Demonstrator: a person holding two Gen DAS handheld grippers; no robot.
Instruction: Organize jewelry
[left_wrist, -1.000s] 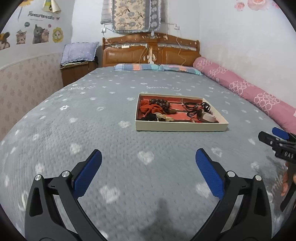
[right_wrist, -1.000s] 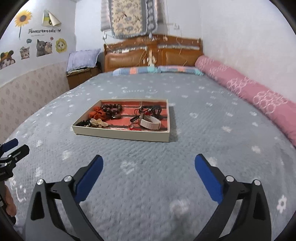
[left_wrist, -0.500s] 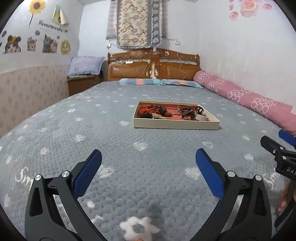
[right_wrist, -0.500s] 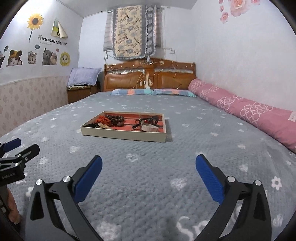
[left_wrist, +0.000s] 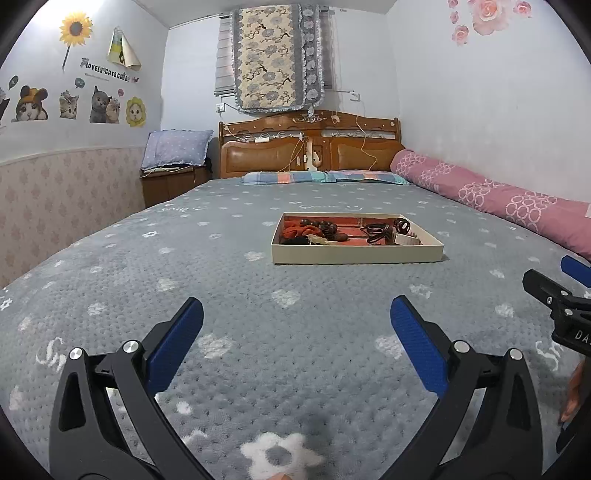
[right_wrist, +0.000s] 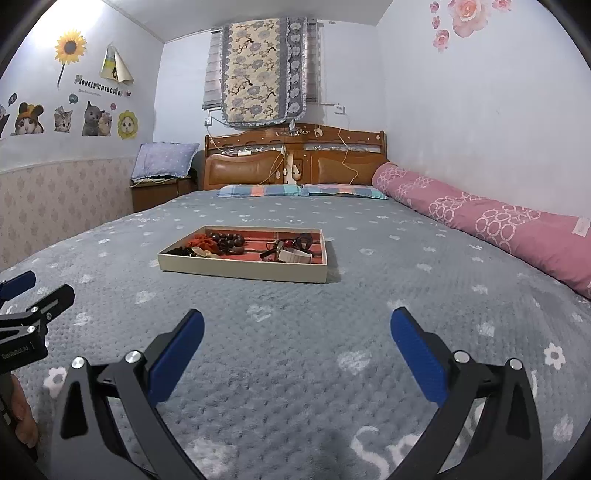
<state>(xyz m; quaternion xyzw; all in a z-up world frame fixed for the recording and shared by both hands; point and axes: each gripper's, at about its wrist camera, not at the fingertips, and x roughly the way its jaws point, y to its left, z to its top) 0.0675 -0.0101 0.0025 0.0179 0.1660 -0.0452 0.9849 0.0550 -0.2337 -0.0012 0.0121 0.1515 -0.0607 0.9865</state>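
A shallow cream tray (left_wrist: 356, 254) with a red lining sits on a grey bedspread (left_wrist: 229, 317) patterned with white hearts and flowers, well ahead of both hand-held grippers. Inside it, jewelry lies in a loose jumble: dark wooden beads (right_wrist: 226, 240) and an orange fabric piece (left_wrist: 295, 230) towards its left half, black cords (left_wrist: 380, 230) and a pale strap (right_wrist: 295, 255) towards its right (finer detail is too small to tell). The work seems not yet begun, so the step in hand is likely the approach. To do it well, each gripper should come in low over the tray's near wall, single out one piece rather than a tangle, and pinch it at a firm spot such as a bead or the strap; cords may snag on neighbours and drag them along. The left gripper (left_wrist: 295, 325) hovers low over the bedspread, level and aimed at the tray, its blue-padded fingers spread wide and holding nothing. The right gripper (right_wrist: 297, 336) sits just beside it in a matching pose, likewise spread and empty.
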